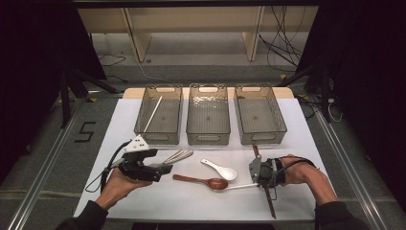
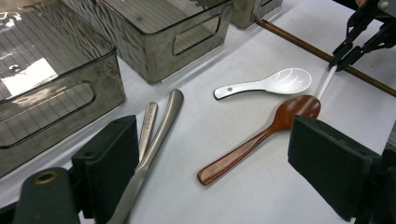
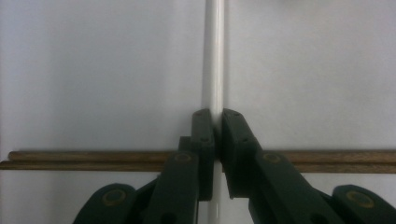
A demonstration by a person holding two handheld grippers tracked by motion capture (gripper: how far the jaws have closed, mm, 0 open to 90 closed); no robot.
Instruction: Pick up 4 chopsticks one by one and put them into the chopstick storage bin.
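Observation:
My right gripper (image 3: 218, 116) is shut on a thin white chopstick (image 3: 213, 56) that lies flat on the white table. Just behind its jaws a pair of brown wooden chopsticks (image 3: 70, 160) runs crosswise. In the high view the right gripper (image 1: 253, 182) is at the front right, with the white chopstick (image 1: 241, 186) pointing toward a wooden spoon (image 1: 203, 181). A white ceramic spoon (image 1: 220, 169) lies just beyond it. My left gripper (image 1: 165, 168) is open at the front left. Its left jaw stands beside two metal utensil handles (image 2: 159, 130).
Three clear grey bins stand in a row at the back: left (image 1: 158, 140), middle (image 1: 208, 140), right (image 1: 262, 139). Another white chopstick (image 1: 153, 114) leans in the left bin. The brown chopsticks (image 1: 269, 201) reach toward the table's front edge.

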